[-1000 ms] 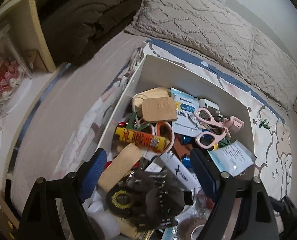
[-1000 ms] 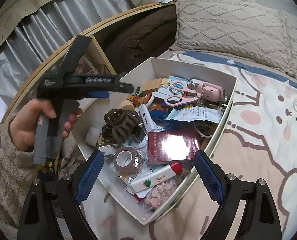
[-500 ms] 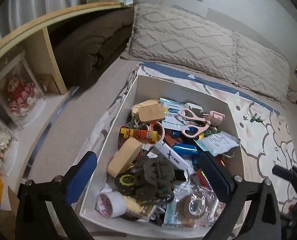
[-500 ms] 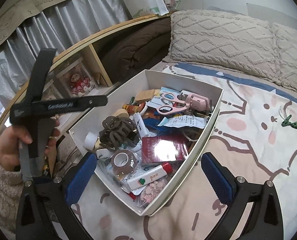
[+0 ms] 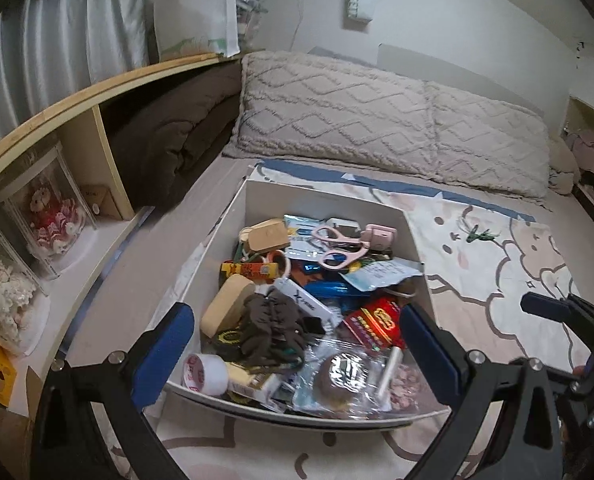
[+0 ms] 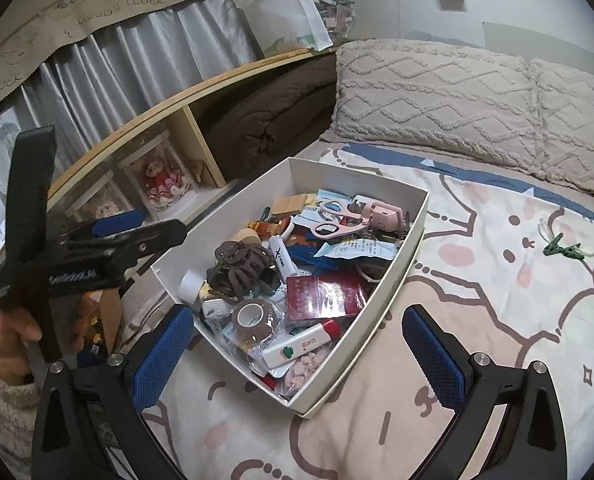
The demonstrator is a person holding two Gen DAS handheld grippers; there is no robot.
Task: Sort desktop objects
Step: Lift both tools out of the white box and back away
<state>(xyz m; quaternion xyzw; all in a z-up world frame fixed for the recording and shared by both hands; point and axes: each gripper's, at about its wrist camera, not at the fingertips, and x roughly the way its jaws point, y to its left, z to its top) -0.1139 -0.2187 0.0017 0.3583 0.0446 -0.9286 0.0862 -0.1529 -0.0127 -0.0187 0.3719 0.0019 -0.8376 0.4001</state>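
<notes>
Both grippers gape empty — pink scissors lie crosswise in box, handles leftward.

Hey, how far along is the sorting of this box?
Barely started. Only a green clip lies outside on the bedspread. Nothing is in hand: the left hand-held gripper and right hand-held gripper are both open and empty. The white box is still full: scissors, hair claw, tape rolls.

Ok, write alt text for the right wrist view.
An open white box crammed with small items sits on a cartoon-print bedspread, framed by the open right gripper, which holds nothing. Pink scissors, a brown hair claw and a maroon booklet lie inside; the left gripper is at left.
</notes>
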